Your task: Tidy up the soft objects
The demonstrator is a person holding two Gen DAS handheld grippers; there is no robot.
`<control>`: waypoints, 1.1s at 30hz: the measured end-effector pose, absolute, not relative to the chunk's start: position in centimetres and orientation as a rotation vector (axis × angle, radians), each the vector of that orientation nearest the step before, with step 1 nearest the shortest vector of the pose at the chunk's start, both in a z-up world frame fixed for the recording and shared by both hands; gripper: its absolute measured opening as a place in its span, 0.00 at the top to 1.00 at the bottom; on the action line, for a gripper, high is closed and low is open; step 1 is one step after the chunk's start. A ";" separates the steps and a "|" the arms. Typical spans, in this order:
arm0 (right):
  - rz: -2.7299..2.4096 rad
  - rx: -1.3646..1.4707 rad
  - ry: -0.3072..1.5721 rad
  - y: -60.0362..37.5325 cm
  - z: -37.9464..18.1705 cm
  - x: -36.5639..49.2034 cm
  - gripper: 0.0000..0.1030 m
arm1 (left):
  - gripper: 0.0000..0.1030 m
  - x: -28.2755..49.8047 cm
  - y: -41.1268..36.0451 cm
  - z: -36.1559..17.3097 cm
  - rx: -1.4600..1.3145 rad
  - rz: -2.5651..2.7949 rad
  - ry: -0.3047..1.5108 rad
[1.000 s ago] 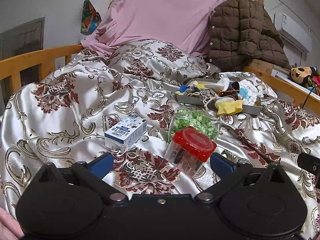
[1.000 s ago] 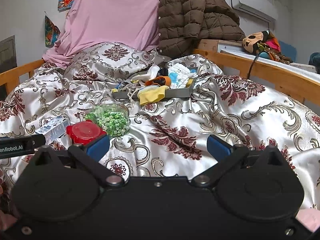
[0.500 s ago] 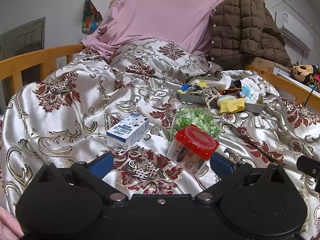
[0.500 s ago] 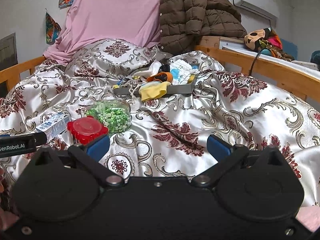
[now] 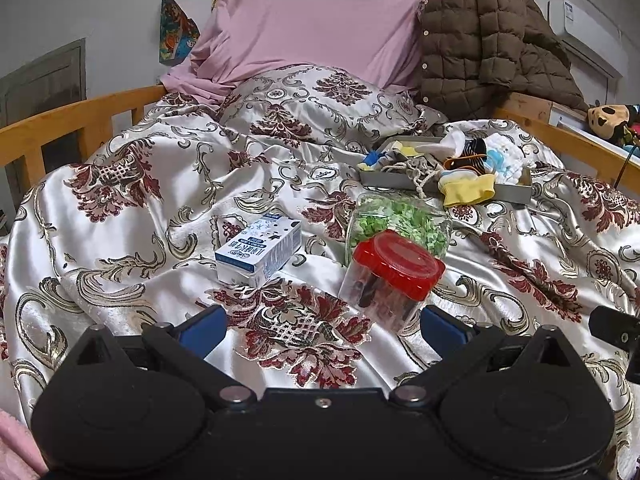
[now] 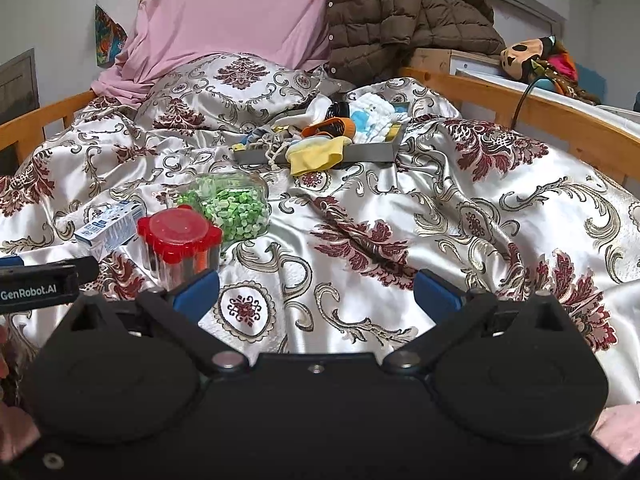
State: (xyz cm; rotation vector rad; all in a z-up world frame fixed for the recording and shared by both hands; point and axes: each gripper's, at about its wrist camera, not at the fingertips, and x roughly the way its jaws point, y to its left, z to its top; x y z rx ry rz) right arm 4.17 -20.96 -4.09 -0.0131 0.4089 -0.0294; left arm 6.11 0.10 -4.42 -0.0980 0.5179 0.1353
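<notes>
A shallow grey rectangular tray (image 5: 394, 179) sits on a silvery satin bedspread with dark red floral medallions (image 5: 132, 208), and it serves as the landmark here. Piled inside it are the soft things: a yellow cloth item (image 5: 466, 190) draped over the tray's near wall, an orange-and-black sock-like piece (image 6: 330, 126) behind that, a white-and-blue knitted bundle (image 6: 374, 118) toward the tray's right end, and a beige knotted cord (image 5: 416, 172) hanging over its near wall toward the left.

Just in front of the tray lies a clear bag of small green pieces (image 6: 232, 206). Touching the bag's near side stands a clear plastic jar with a red scalloped lid (image 5: 394, 276), tilted. To the left of the jar, well in front of the tray, rests a small white-and-blue paper carton (image 5: 260, 250) on its side.

Behind the tray, a brown quilted jacket (image 5: 484, 44) and a pink fabric sheet (image 5: 320, 16) hang against the wall.

The left gripper (image 5: 322, 322) hovers low over the bedspread with its blue-tipped fingers spread wide and holding nothing; the red-lidded jar sits just ahead, between them. The right gripper (image 6: 316, 290) is likewise spread wide and empty, pointing at bare bedspread in front of the tray's right end.
</notes>
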 end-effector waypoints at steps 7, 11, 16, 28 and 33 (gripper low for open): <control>-0.037 -0.009 0.412 -21.1 -4.1 4.3 0.01 | 0.01 6.0 -0.2 -4.4 -0.082 0.127 0.517; -0.039 -0.009 0.415 -21.1 -4.2 4.4 0.01 | 0.01 6.0 -0.3 -4.5 -0.079 0.129 0.517; -0.040 -0.005 0.424 -21.3 -4.2 4.5 0.01 | 0.01 5.9 -0.2 -4.5 -0.080 0.128 0.516; -0.051 0.005 0.431 -20.9 -4.4 4.6 0.01 | 0.01 5.9 -0.4 -4.5 -0.078 0.128 0.516; -0.051 0.006 0.430 -21.0 -4.4 4.6 0.01 | 0.01 5.8 -0.3 -4.5 -0.077 0.128 0.515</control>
